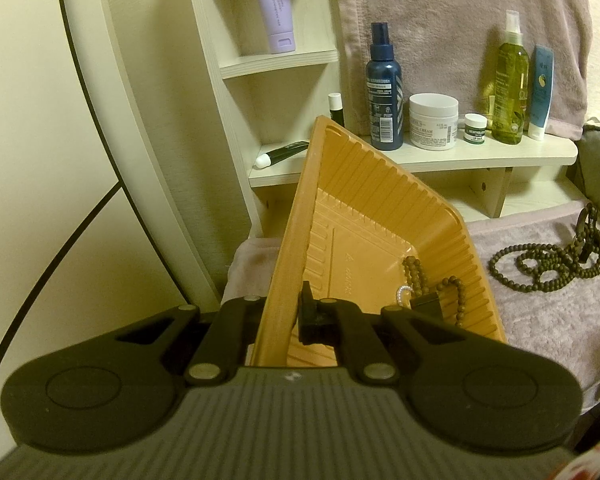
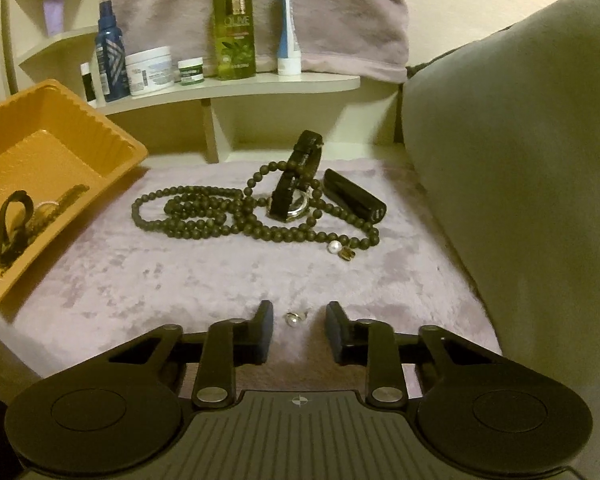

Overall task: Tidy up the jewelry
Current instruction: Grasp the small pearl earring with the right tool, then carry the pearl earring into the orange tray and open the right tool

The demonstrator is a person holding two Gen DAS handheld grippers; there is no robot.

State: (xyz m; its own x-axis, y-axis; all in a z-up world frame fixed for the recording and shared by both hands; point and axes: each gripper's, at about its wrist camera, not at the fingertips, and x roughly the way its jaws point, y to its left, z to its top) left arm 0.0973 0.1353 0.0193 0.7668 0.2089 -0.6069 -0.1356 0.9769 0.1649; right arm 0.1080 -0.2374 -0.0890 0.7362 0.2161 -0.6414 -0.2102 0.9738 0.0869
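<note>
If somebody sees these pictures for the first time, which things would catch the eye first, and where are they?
Probably the orange tray, tilted at the left with its rim clamped in the left tool and a few pieces already inside. Next, the long dark bead necklace heaped with a watch in the middle of the pale cloth. Nearest, a small pearl earring lies between the open fingers of the right tool.

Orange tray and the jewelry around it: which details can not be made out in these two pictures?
- Orange tray, left wrist view: the near end hides behind the left gripper, shut on its rim.
- Tray contents, right wrist view: blurred; a dark strap shows, the rest is unclear.
- Pearl piece between the right gripper's fingers: too small to name; contact unclear.
- Watch: the dial is unreadable among the bead necklace.
</note>
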